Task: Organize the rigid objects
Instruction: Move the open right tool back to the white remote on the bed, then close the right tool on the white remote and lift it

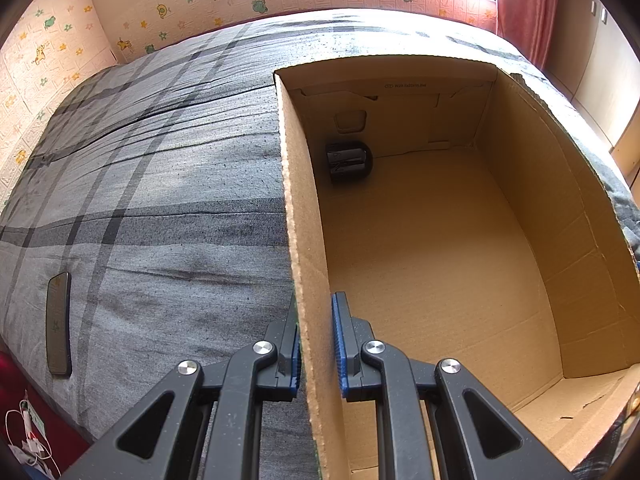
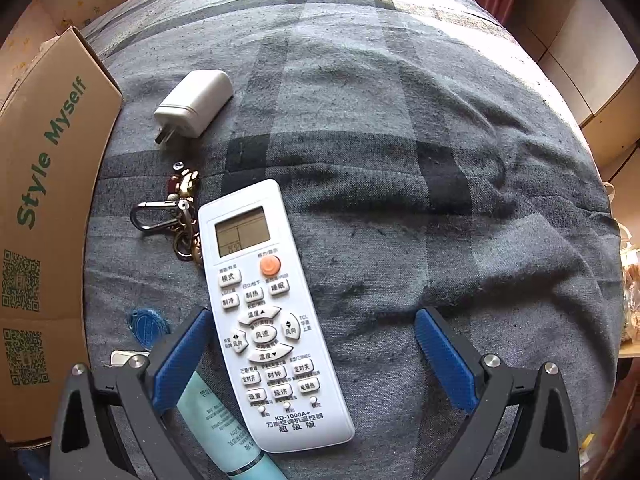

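Left claw (image 1: 316, 344) is clamped tight and angled downward; right claw (image 2: 316, 344) gapes wide, pointing steeply down.

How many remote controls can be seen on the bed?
2. A white remote lies between the open right gripper's fingers; a dark remote lies on the bedcover left of the cardboard box. Others may be hidden.

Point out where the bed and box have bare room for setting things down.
Free: the brown cardboard box floor, except the black object in its far corner; the grey plaid bedspread right of the white remote control. Crowded: between remote and box, around the white charger and metal keychain.
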Available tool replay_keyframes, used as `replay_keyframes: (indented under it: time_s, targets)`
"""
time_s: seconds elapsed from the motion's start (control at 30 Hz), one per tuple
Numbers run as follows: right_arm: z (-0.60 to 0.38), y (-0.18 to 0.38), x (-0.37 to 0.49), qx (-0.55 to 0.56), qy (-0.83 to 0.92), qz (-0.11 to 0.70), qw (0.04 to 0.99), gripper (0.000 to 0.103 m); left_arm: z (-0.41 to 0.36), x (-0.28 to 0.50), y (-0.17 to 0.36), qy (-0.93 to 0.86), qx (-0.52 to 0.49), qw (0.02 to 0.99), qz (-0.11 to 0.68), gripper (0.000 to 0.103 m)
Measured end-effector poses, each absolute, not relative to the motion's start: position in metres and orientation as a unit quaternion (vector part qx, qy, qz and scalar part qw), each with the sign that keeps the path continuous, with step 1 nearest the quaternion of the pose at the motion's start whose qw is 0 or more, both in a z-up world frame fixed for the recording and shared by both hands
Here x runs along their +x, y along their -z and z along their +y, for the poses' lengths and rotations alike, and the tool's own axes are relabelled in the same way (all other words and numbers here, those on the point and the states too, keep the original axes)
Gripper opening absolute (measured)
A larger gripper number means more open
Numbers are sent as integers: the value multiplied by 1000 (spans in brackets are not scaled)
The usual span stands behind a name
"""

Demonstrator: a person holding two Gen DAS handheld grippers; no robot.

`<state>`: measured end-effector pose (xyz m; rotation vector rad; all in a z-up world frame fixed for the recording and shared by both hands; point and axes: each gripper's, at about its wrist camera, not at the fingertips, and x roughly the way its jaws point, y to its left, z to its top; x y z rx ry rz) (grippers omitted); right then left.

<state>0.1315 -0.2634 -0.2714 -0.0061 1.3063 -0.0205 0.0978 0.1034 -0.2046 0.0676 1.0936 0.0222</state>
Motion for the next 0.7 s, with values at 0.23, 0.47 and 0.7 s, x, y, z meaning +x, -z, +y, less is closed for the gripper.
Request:
replay_keyframes:
  time_s: [0.23,0.47,0.7]
  targets:
    - [-247,268,126,-21,3,616,787,60,104,98,204,-11,32,854,520,14]
    - [-249,258,126,7,2,611,792,52,104,98,205,-10,32,854,520,14]
    - [-255,248,125,12,7,602,798,51,104,98,204,-10,32,854,520,14]
